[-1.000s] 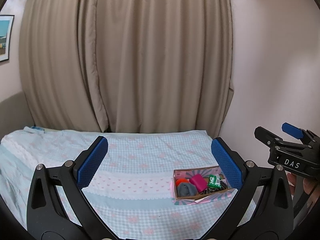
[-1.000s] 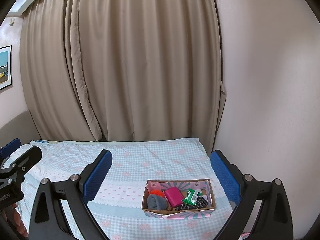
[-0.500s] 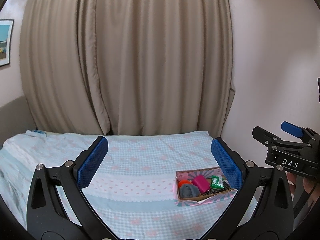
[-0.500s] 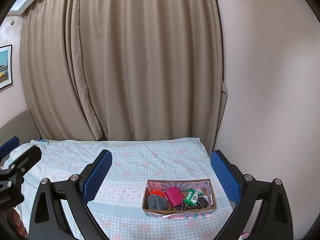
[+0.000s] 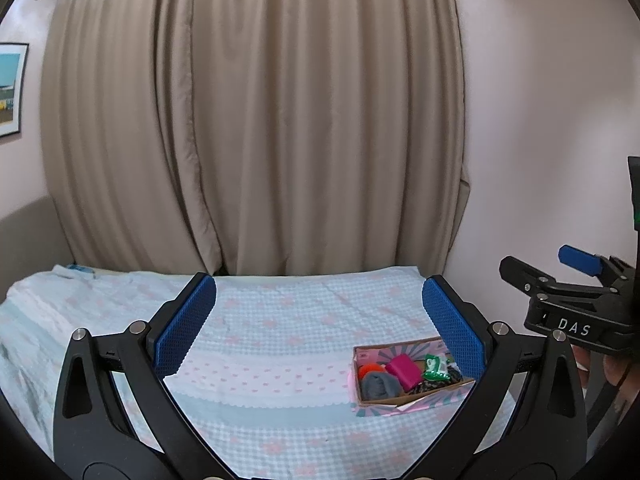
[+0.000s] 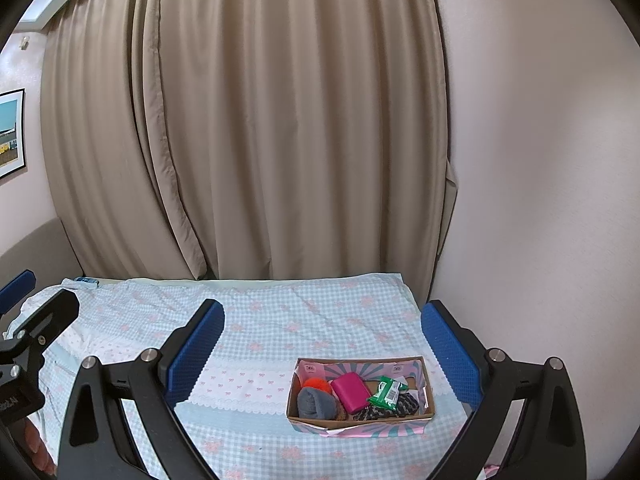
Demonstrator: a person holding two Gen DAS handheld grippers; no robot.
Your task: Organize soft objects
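Both grippers, left (image 5: 319,322) and right (image 6: 322,346), hover wide open and empty above the bed (image 6: 280,320), apparently because its 1 box (image 6: 360,426) already holds the soft items.

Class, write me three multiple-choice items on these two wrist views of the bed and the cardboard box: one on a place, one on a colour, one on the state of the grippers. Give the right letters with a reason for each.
1. Where does the cardboard box stand?
A. on the checked bedspread, towards the wall side
B. on the floor
C. on a shelf by the curtain

2. What colour is the packet lying in the box?
A. yellow
B. green
C. white

3. How do the left gripper and right gripper stand?
A. both shut on cloth
B. one open, one shut
C. both open and holding nothing

Answers: 1 A, the box rests on the bedspread near the plain wall. 2 B, the wrapper beside the pink item is green. 3 C, in each wrist view the blue pads stand wide apart with only bed between them.
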